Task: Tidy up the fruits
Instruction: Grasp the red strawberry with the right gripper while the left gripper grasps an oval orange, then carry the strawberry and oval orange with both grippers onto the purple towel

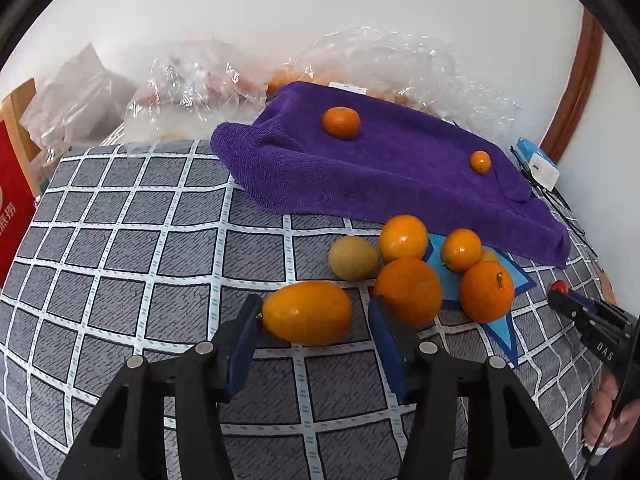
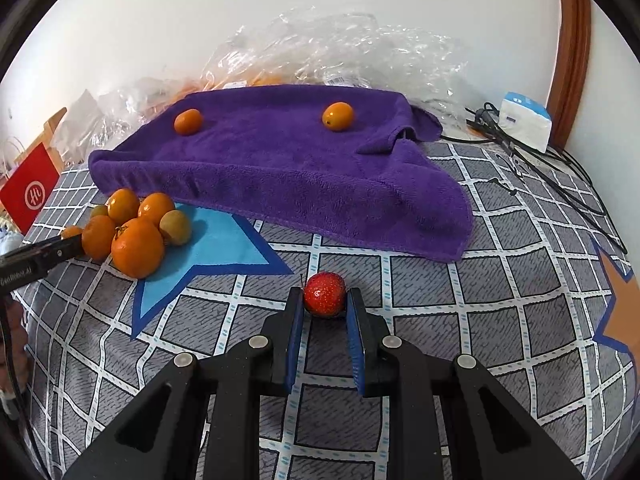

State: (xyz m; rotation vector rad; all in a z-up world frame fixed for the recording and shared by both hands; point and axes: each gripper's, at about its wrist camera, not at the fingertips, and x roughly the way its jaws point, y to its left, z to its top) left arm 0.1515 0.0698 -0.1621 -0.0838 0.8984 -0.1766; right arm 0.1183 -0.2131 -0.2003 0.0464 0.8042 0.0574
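Right hand-held gripper clenched on one strawberry, left hand-held gripper released around one oval orange fruit, two small oranges on purple towel

surface: grey checked bedsheet | on it: purple towel; orange pile; plastic bags

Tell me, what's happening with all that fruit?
A person is sorting fruit on a checked cloth with tongs in each hand. The right tongs are shut on a strawberry. The left tongs sit around an oval orange fruit; one pad touches it, the other doesn't. Beside it lies a pile of oranges. Two small oranges sit on a purple towel.
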